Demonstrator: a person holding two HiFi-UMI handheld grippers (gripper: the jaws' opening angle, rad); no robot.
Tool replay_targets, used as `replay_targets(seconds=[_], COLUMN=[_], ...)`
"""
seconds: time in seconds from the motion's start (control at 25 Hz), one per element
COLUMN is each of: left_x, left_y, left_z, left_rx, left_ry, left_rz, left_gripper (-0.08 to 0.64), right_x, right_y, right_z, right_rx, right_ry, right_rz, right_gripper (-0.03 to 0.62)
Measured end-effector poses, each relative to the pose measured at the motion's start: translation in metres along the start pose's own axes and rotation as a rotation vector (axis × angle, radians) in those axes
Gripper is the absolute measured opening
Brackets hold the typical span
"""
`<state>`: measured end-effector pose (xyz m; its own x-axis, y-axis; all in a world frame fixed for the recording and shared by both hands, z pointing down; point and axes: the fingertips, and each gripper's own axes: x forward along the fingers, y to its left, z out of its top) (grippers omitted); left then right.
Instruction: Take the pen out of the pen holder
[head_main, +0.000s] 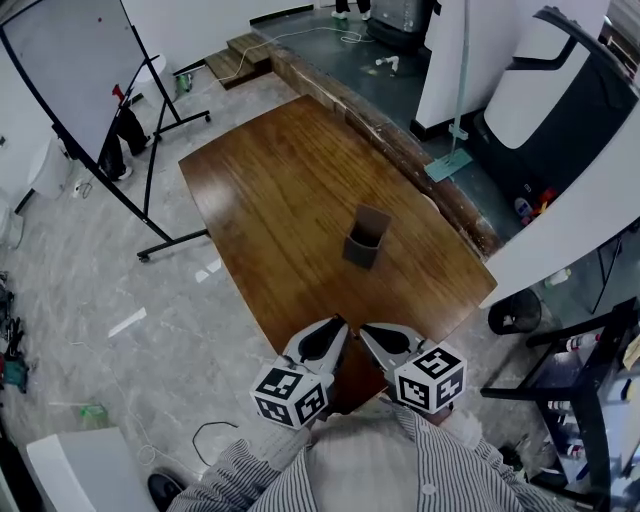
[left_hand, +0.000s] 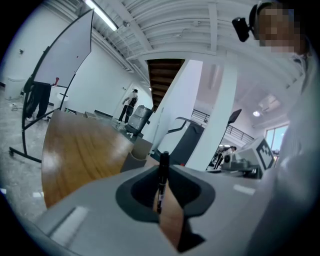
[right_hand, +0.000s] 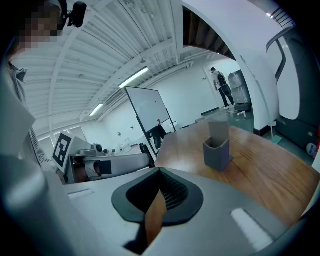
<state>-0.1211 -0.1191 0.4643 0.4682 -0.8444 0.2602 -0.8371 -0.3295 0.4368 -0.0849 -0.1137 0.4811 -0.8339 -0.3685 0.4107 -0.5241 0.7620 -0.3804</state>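
The grey pen holder (head_main: 365, 240) stands upright on the wooden table (head_main: 280, 190), right of its middle, and nothing shows sticking out of it. It also shows in the left gripper view as the pen holder (left_hand: 138, 153) and in the right gripper view as the pen holder (right_hand: 217, 150). Both grippers hover side by side at the table's near edge, well short of the holder. My left gripper (head_main: 337, 323) (left_hand: 162, 189) is shut on a black pen (left_hand: 162, 172), which stands upright between its pads. My right gripper (head_main: 366, 329) (right_hand: 159, 197) is shut with nothing in it.
A whiteboard on a wheeled stand (head_main: 85, 80) is on the floor left of the table. A treadmill (head_main: 565, 110) and a metal shelf rack (head_main: 590, 380) are to the right. A raised step (head_main: 380, 120) runs along the table's far side.
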Motion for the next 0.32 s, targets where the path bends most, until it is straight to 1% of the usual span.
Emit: replay_targets(seconds=[0.32], left_x=[-0.0022], left_y=[-0.0009], left_z=[0.0019], left_rx=[0.000], left_ry=[0.001], left_rz=[-0.010], left_gripper=[0.057], right_x=[0.0000], right_y=[0.0018], right_z=[-0.0039], right_rx=[-0.004], right_ry=[0.022], right_rz=[-0.011], right_gripper=[-0.002])
